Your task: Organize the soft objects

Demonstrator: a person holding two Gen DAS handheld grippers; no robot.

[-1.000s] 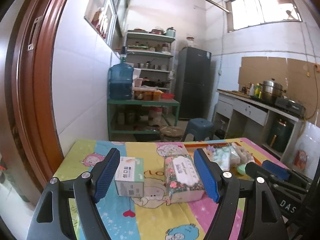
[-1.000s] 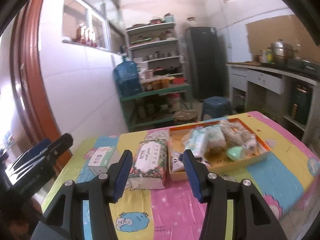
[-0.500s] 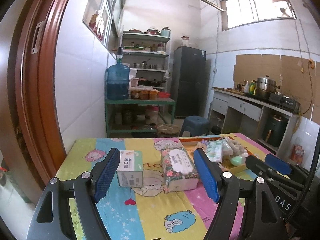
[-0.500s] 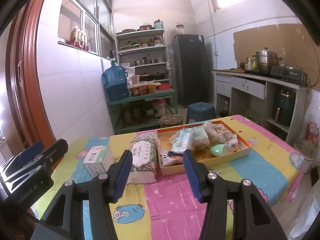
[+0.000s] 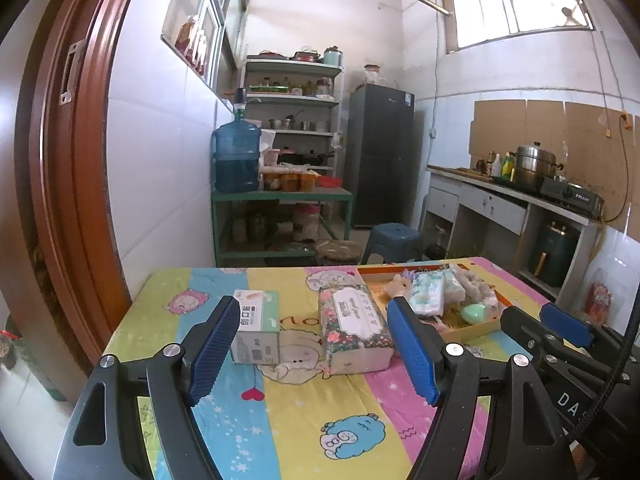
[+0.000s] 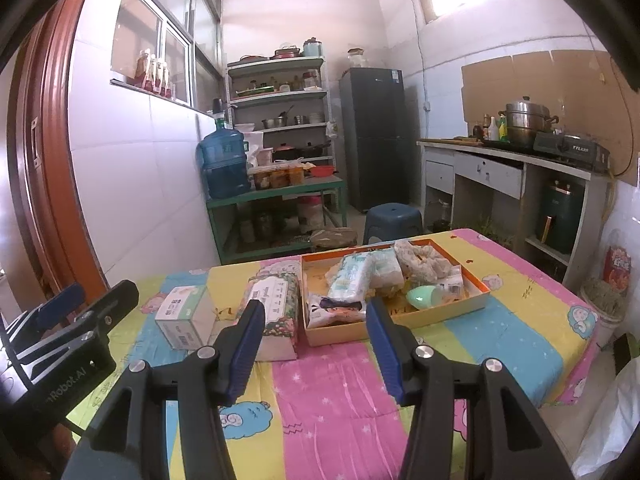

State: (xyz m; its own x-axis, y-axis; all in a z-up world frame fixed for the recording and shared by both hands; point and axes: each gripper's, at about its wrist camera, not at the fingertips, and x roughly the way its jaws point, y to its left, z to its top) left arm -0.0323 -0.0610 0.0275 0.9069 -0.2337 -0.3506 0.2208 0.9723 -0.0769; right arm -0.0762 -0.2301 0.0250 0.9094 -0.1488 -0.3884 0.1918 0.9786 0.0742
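Two handheld claws, each a black angular frame with triangular cut-outs and round silver screws at the pivots. The left claw [image 5: 312,350] carries two fingers [image 5: 212,350] faced with ribbed blue pads. The right claw [image 6: 314,348] matches it, with blue pads on its fingers [image 6: 384,350]. White lettering marks each black body. A black braided cable runs along the right claw's side.

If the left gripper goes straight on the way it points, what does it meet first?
Probably the floral tissue pack, possibly also the small white-and-green box beside it. Both lie between the open fingers of the left gripper, though depth is hard to judge in this fisheye view.
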